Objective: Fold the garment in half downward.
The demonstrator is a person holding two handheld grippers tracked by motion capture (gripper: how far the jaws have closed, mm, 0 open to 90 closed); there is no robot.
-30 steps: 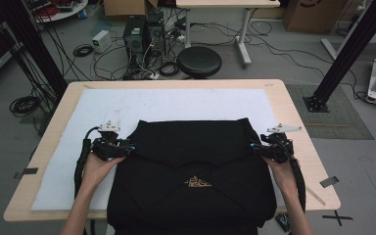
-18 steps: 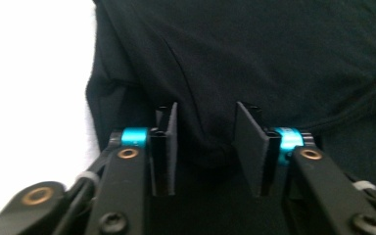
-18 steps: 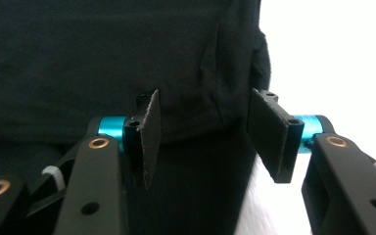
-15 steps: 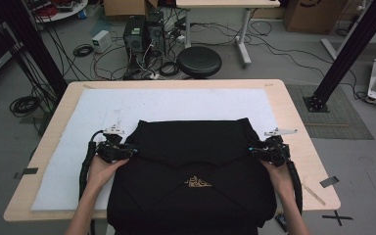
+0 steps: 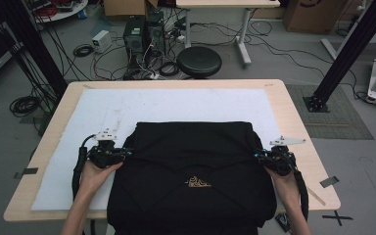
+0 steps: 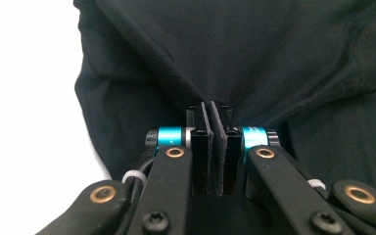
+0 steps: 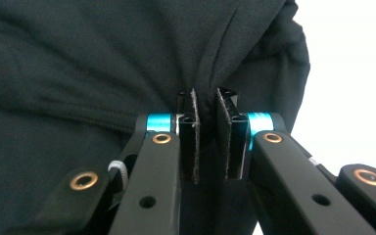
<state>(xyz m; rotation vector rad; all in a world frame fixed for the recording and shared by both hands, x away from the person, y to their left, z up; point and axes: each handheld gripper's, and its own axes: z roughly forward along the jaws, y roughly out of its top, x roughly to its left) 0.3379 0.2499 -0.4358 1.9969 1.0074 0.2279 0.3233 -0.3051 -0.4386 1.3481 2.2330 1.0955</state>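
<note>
A black garment [image 5: 191, 176], folded and with a small gold emblem on its front, lies on the white mat [image 5: 176, 105] that covers the wooden table [image 5: 293, 105], its near edge hanging toward the person. The step in hand looks like taking hold of the two side edges for the next fold. The left gripper [image 5: 122, 152] sits at the garment's left edge, and in the left gripper view its jaws have just been closing and now stand pressed together with a thin ridge of the black cloth pinched between the pads [image 6: 223, 147], the fabric drawn up into a taut crease right ahead of the tips. The right gripper [image 5: 260, 155] sits at the opposite edge; its jaws have just been closing too, and in the right gripper view a bunch of cloth is gathered between the pads [image 7: 192, 132], which appear to clamp it though a narrow gap remains lower down. With both sides gripped, the next move probably calls for lifting both hands together and evenly, keeping the cloth stretched between the tips, then carrying the held edges over the body of the garment. The right-hand hold looks the less secure of the two, so a slow start would be wise.
</note>
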